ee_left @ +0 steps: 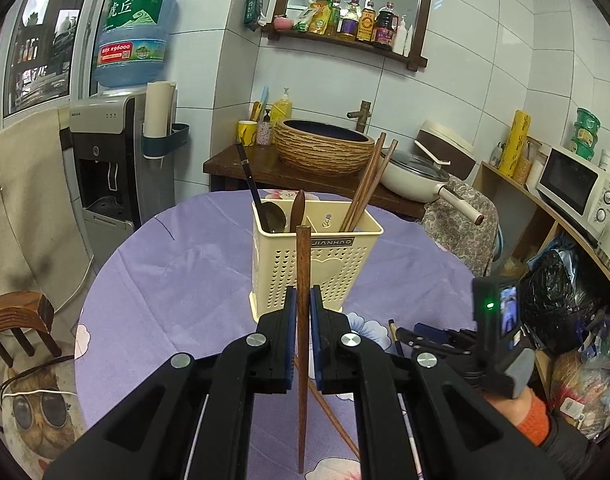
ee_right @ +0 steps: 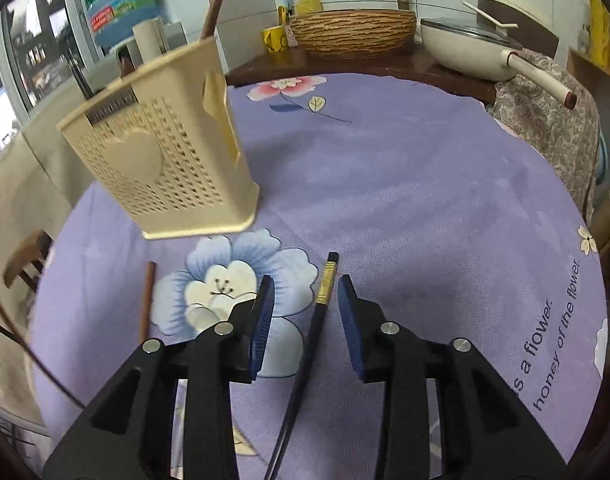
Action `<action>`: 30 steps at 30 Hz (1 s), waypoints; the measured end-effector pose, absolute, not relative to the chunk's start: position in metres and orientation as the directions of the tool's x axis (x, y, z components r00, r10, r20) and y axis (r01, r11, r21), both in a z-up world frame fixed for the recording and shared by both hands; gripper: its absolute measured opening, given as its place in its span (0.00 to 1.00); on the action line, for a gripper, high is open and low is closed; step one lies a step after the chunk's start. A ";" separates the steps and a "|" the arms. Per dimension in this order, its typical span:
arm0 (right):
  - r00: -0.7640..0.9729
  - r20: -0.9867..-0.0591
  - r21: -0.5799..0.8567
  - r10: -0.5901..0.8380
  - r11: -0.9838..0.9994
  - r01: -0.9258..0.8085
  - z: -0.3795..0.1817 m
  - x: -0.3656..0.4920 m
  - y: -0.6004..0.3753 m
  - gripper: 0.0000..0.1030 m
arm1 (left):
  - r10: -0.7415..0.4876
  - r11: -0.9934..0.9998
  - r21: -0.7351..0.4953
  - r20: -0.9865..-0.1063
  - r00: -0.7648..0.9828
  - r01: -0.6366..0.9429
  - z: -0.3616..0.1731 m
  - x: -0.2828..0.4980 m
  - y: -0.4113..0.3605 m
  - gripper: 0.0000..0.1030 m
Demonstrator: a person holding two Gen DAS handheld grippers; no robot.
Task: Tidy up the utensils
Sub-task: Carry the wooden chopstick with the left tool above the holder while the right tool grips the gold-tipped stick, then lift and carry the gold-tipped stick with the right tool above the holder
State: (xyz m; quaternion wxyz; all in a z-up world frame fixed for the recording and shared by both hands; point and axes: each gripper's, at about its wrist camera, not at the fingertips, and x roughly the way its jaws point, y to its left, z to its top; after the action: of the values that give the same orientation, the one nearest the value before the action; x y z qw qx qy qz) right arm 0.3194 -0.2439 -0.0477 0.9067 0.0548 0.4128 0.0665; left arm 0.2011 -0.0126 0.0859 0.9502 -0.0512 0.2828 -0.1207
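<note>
Clamped in the left gripper [ee_left: 303, 304], a slim, stiff, light brown wooden chopstick [ee_left: 303, 320] is held upright before the cream perforated plastic utensil holder [ee_left: 317, 256]. Near that holder, a slippery black gold-banded chopstick [ee_right: 317, 320] lies untouched between the right gripper [ee_right: 305, 292]'s parted pads; a mid-shaft hold is judged best.

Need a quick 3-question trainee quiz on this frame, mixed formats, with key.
1. True or false: the left hand-held gripper is shut on a brown chopstick.
2. Which lies between the open right hand-held gripper's pads? A) spoon B) black chopstick C) fork
3. Fill in: the cream holder stands on a ____ tablecloth.

Key: 1 true; 2 B; 3 purple.
</note>
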 end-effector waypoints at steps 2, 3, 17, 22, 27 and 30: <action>0.637 -0.755 0.141 0.152 0.988 -0.069 -0.055 0.325 -0.238 0.32 | -0.259 0.965 -0.167 -0.524 0.811 0.200 0.086 0.201 -0.012 0.07; 0.630 -0.764 0.126 0.136 0.990 -0.061 -0.060 0.328 -0.235 0.32 | -0.259 0.965 -0.168 -0.524 0.811 0.199 0.086 0.201 -0.012 0.07; 0.609 -0.792 0.043 0.042 0.999 -0.013 -0.080 0.336 -0.230 0.09 | -0.258 0.966 -0.167 -0.524 0.812 0.199 0.086 0.200 -0.011 0.07; 0.609 -0.777 0.177 0.159 0.984 -0.031 -0.076 0.338 -0.240 0.08 | -0.258 0.966 -0.165 -0.523 0.812 0.200 0.087 0.199 -0.011 0.07; 0.662 -0.703 0.265 0.260 0.959 -0.096 -0.046 0.323 -0.243 0.07 | -0.257 0.966 -0.167 -0.524 0.812 0.198 0.087 0.199 -0.010 0.07; 0.691 -0.646 0.323 0.325 0.936 -0.139 -0.020 0.311 -0.249 0.07 | -0.257 0.966 -0.169 -0.524 0.812 0.197 0.088 0.199 -0.007 0.07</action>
State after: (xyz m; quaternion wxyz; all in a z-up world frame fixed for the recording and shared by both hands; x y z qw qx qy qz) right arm 0.3107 -0.2493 -0.0200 0.9109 0.1250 0.3721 0.1273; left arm 0.1995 -0.0071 0.0883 0.9504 -0.0532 0.2822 -0.1193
